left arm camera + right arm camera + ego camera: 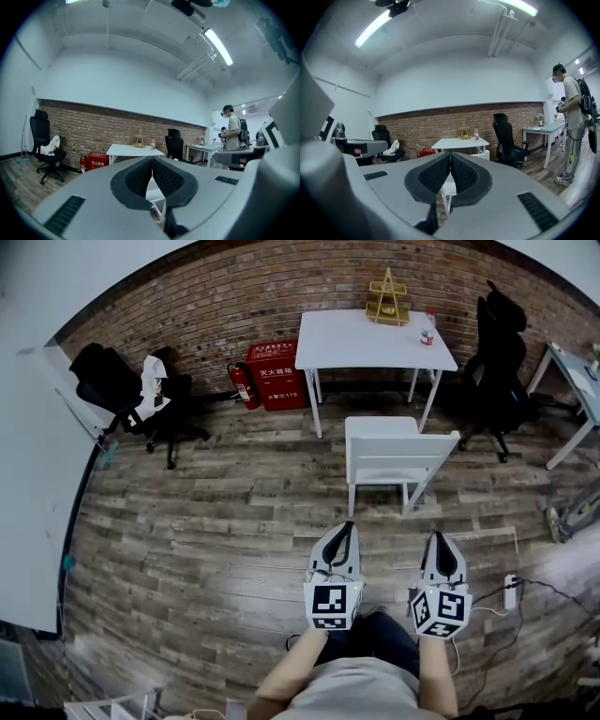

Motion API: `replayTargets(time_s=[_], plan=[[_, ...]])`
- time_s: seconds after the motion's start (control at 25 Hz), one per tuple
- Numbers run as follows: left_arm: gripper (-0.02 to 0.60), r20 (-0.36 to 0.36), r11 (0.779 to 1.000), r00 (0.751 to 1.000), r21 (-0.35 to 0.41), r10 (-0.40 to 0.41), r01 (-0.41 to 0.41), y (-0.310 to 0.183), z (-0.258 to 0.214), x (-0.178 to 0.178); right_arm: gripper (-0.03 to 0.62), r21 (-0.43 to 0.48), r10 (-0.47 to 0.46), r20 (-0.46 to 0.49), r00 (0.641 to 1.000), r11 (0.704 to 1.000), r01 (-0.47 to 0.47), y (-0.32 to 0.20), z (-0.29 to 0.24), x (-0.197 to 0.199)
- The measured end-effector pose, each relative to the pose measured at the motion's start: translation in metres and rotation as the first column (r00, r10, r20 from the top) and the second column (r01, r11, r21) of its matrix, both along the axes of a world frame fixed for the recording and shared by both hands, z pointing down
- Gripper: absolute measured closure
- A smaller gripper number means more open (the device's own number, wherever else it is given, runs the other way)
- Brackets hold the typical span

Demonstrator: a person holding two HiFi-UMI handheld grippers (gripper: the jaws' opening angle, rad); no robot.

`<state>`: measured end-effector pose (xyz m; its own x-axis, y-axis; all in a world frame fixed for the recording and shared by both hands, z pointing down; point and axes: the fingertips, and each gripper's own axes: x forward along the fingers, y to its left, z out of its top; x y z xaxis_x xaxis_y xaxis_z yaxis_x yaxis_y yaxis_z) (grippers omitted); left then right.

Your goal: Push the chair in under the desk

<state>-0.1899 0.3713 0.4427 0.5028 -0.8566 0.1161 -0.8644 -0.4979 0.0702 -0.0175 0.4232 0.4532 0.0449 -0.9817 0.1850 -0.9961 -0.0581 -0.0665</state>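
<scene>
A white chair [389,457] stands on the wood floor, pulled out in front of the white desk [373,341], its backrest toward me. The desk [133,150] stands against the brick wall and also shows in the right gripper view [459,143], with the chair [480,154] in front of it. My left gripper [347,529] and right gripper [441,540] hover side by side a short way behind the chair, not touching it. Both are shut with nothing between the jaws.
A black office chair [497,362] stands right of the desk, another [131,395] at the left wall. A red box [278,376] and fire extinguisher [244,385] sit left of the desk. A person [572,126] stands at right. A power strip [511,592] lies on the floor.
</scene>
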Motion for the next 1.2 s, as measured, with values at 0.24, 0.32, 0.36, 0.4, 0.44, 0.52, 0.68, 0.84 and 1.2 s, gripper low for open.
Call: replayTargets(time_s=[0.24, 0.32, 0.36, 0.4, 0.44, 0.52, 0.68, 0.84, 1.2], plan=[[0.566, -0.004, 1.0, 1.0, -0.02, -0.01, 0.01, -0.007, 0.007, -0.001, 0.577, -0.011, 0.016, -0.035, 0.999, 1.0, -0.017, -0.004, 0.002, 0.007], [0.565, -0.001, 1.0, 1.0, -0.025, -0.013, 0.013, -0.01, 0.009, 0.001, 0.577, -0.008, 0.012, -0.039, 0.999, 1.0, -0.012, -0.009, 0.002, 0.008], [0.566, 0.002, 1.0, 1.0, -0.026, -0.016, 0.016, -0.012, 0.01, 0.001, 0.577, -0.007, 0.008, -0.04, 0.999, 1.0, -0.008, -0.012, 0.002, 0.008], [0.566, 0.006, 0.999, 1.0, -0.026, -0.021, 0.022, -0.015, 0.01, 0.001, 0.577, -0.007, 0.002, -0.039, 0.999, 1.0, -0.002, -0.016, 0.001, 0.008], [0.566, 0.008, 0.999, 1.0, -0.025, -0.028, 0.029, -0.019, 0.01, 0.001, 0.577, -0.007, -0.005, -0.037, 0.999, 1.0, 0.005, -0.021, 0.001, 0.009], [0.566, 0.009, 0.999, 0.999, -0.024, -0.043, 0.043, -0.027, 0.009, 0.002, 0.577, -0.005, -0.016, -0.032, 0.999, 1.0, 0.016, -0.031, 0.001, 0.011], [0.566, 0.015, 0.997, 0.998, -0.026, -0.068, 0.068, -0.045, 0.011, 0.011, 0.577, -0.002, -0.035, -0.029, 0.999, 0.999, 0.035, -0.051, 0.001, 0.023], [0.566, 0.018, 0.996, 0.996, -0.033, -0.085, 0.086, -0.064, 0.012, 0.028, 0.577, -0.005, -0.048, -0.016, 0.999, 0.999, 0.047, -0.074, 0.002, 0.043], [0.566, 0.026, 0.989, 0.989, -0.034, -0.144, 0.144, -0.108, 0.008, 0.061, 0.577, -0.008, -0.102, -0.01, 0.995, 0.995, 0.101, -0.128, 0.0, 0.082]])
